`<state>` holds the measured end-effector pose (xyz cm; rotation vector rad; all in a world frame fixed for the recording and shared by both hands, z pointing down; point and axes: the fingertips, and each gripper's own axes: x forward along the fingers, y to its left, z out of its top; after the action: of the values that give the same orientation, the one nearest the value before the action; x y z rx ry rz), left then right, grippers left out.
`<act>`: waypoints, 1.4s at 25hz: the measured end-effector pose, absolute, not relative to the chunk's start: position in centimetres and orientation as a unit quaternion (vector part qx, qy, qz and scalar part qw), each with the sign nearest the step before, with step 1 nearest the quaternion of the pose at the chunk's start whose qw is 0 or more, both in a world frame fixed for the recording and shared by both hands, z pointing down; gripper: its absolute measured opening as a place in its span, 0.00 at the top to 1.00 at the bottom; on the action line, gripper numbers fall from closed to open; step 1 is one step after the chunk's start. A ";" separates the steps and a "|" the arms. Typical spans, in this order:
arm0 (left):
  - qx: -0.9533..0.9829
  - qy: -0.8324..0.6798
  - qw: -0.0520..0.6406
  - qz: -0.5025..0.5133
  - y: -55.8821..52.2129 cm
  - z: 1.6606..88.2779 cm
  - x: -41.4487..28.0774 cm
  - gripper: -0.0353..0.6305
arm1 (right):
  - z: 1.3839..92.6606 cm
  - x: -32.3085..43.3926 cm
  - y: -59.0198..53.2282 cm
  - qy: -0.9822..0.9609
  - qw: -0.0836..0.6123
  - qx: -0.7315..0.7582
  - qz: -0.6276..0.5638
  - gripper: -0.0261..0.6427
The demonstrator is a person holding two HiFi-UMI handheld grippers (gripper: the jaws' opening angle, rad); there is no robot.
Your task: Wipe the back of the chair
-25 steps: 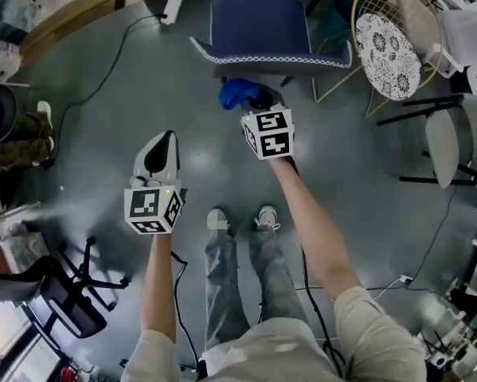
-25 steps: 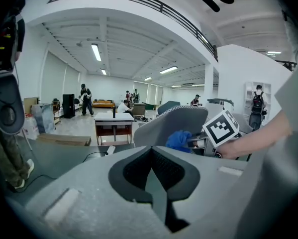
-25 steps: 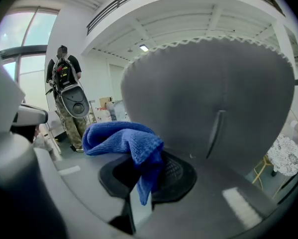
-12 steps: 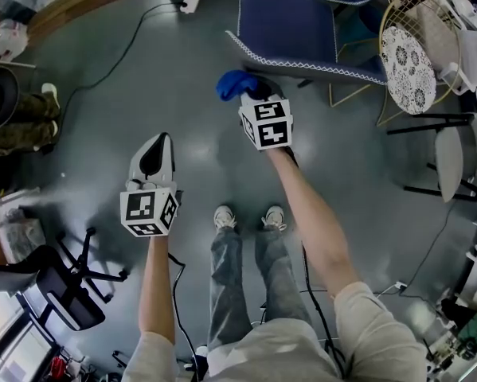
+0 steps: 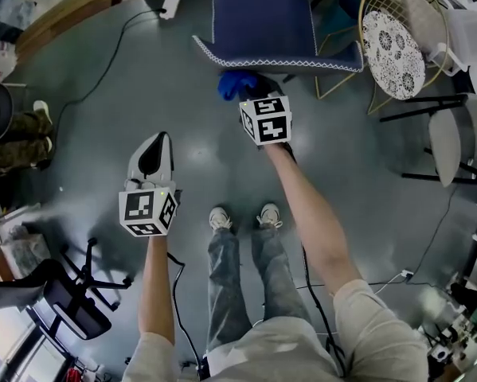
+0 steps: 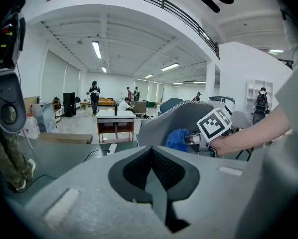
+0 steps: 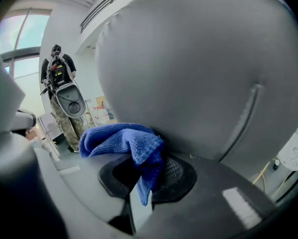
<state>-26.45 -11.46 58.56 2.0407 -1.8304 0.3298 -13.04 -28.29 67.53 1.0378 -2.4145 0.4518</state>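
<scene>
Up close, right gripper point(image 7: 140, 190) pinches blue cloth point(image 7: 120, 142) at the chair back point(image 7: 198, 73); left gripper point(image 6: 153, 180) closed, empty.

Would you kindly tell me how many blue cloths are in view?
1: the blue cloth is clamped in the right claw, close against the chair back; none shows elsewhere.

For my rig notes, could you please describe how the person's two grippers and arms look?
Both the left gripper and right gripper are grey shells with dark, ribbed jaw pads. Each carries a white cube with black square markers and trails a black cable. The sleeves are short and light-coloured.
</scene>
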 end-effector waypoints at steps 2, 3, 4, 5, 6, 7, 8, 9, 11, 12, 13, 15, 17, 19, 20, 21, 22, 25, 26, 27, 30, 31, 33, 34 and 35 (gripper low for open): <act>0.729 -0.647 0.188 0.121 -12.0 58.6 -25.3 0.95 | 67.9 -10.6 -29.1 -0.872 0.235 0.394 0.173 0.89; 0.731 -0.644 0.189 0.122 -12.3 58.7 -24.7 0.95 | 68.0 -9.4 -29.6 -0.868 0.236 0.401 0.176 0.89; 0.733 -0.642 0.190 0.124 -12.6 58.8 -24.1 0.95 | 68.1 -8.2 -29.9 -0.864 0.236 0.407 0.177 0.89; 0.735 -0.638 0.191 0.126 -12.9 58.8 -23.4 0.95 | 68.1 -7.1 -30.2 -0.861 0.238 0.412 0.177 0.89; 0.738 -0.635 0.191 0.127 -13.3 58.9 -22.6 0.95 | 68.1 -6.1 -30.5 -0.860 0.240 0.416 0.174 0.89; 0.741 -0.631 0.191 0.128 -13.7 58.9 -21.8 0.95 | 68.1 -5.2 -30.8 -0.858 0.241 0.419 0.172 0.89; 0.744 -0.627 0.191 0.129 -14.1 59.0 -21.0 0.95 | 68.0 -4.3 -31.1 -0.858 0.241 0.421 0.170 0.89; 0.747 -0.624 0.190 0.130 -14.5 59.0 -20.1 0.95 | 68.0 -3.5 -31.3 -0.858 0.242 0.421 0.166 0.89; 0.753 -0.617 0.189 0.132 -15.3 59.0 -18.5 0.95 | 67.8 -2.3 -31.6 -0.862 0.246 0.416 0.152 0.89; 0.755 -0.614 0.188 0.133 -15.7 58.9 -17.7 0.95 | 67.8 -1.5 -31.8 -0.862 0.247 0.417 0.149 0.89; 0.758 -0.611 0.187 0.134 -16.1 58.8 -17.0 0.95 | 67.7 -0.6 -32.1 -0.860 0.243 0.422 0.153 0.89; 0.763 -0.605 0.184 0.135 -17.0 58.6 -15.7 0.95 | 67.5 1.7 -32.9 -0.851 0.233 0.439 0.170 0.89; 0.766 -0.601 0.182 0.136 -17.8 58.5 -14.4 0.95 | 67.5 3.9 -33.6 -0.844 0.230 0.450 0.177 0.89; 0.770 -0.597 0.181 0.138 -18.5 58.4 -13.0 0.95 | 67.5 6.0 -34.2 -0.839 0.231 0.459 0.177 0.89; 0.772 -0.594 0.180 0.138 -18.8 58.4 -12.3 0.95 | 67.5 7.0 -34.5 -0.837 0.231 0.463 0.177 0.89; 0.774 -0.591 0.180 0.139 -19.1 58.3 -11.6 0.95 | 67.5 8.0 -34.9 -0.835 0.232 0.467 0.177 0.89; 0.776 -0.589 0.179 0.139 -19.4 58.3 -10.9 0.95 | 67.6 8.9 -35.1 -0.833 0.233 0.471 0.177 0.89; 0.780 -0.583 0.177 0.140 -20.2 58.1 -9.2 0.95 | 67.8 11.6 -35.7 -0.824 0.231 0.483 0.184 0.89; 0.781 -0.582 0.176 0.141 -20.4 58.1 -8.8 0.95 | 67.9 12.4 -35.8 -0.821 0.229 0.489 0.188 0.89; 0.782 -0.580 0.175 0.142 -20.5 58.0 -8.3 0.95 | 68.1 13.2 -35.8 -0.816 0.227 0.495 0.192 0.89; 0.785 -0.577 0.173 0.143 -21.0 57.9 -7.1 0.95 | 68.0 15.7 -36.2 -0.805 0.219 0.515 0.199 0.89; 0.786 -0.576 0.172 0.143 -21.2 57.9 -6.8 0.95 | 67.9 16.3 -36.3 -0.803 0.219 0.518 0.196 0.89; 0.789 -0.573 0.172 0.141 -21.5 57.9 -6.0 0.95 | 67.4 17.2 -36.3 -0.805 0.224 0.518 0.184 0.89; 0.791 -0.570 0.172 0.141 -21.6 57.9 -5.4 0.95 | 67.3 17.5 -36.1 -0.806 0.226 0.517 0.179 0.89; 0.793 -0.568 0.172 0.140 -21.6 57.8 -4.9 0.95 | 67.2 17.7 -35.9 -0.808 0.228 0.515 0.175 0.89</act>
<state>-4.87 -21.64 57.84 2.2494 -1.6103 0.3986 17.73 -35.90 67.18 1.4185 -2.2242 0.4808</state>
